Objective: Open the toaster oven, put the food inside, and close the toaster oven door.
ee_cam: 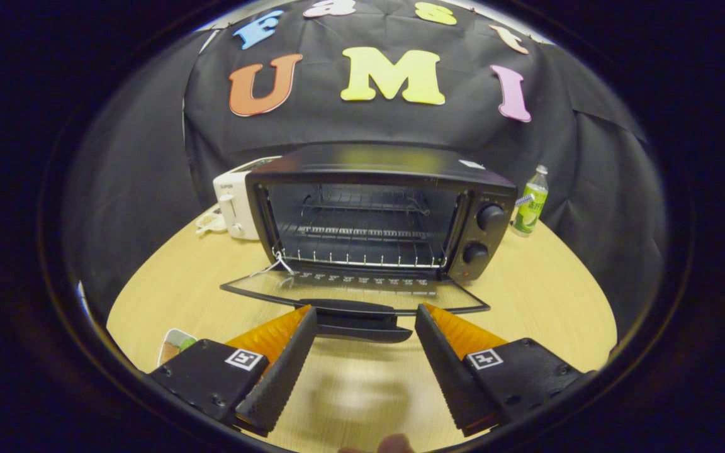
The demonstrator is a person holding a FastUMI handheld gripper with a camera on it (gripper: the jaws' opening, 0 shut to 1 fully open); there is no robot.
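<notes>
Door-opening looked finished at this moment: the toaster oven point(378, 211) stood in the middle of the wooden table point(539, 296) with its glass door point(350, 290) folded fully down toward the near side, its dark handle point(356, 319) lying just ahead of the fingertips. The cavity was open, and the wire rack point(362, 251) inside carried nothing that could be made out. The gripper point(365, 321) hovered at the near edge of the door with its jaws spread wide and nothing between them; its fingers flanked the handle without clearly touching it.

Food seemed to be the small dish point(177, 343) at the near left, beside the left finger, holding something brownish and green, though it was too cut off to tell exactly what. By my judgement the step in hand was the shift from opening to fetching. The next move would call for swinging left to that dish, closing on the food or the dish rim, and then carrying it over the lowered door onto the rack without knocking the glass.

A white toaster point(236, 207) sat at the far left beside the oven, and a green bottle point(531, 202) stood to its right.
</notes>
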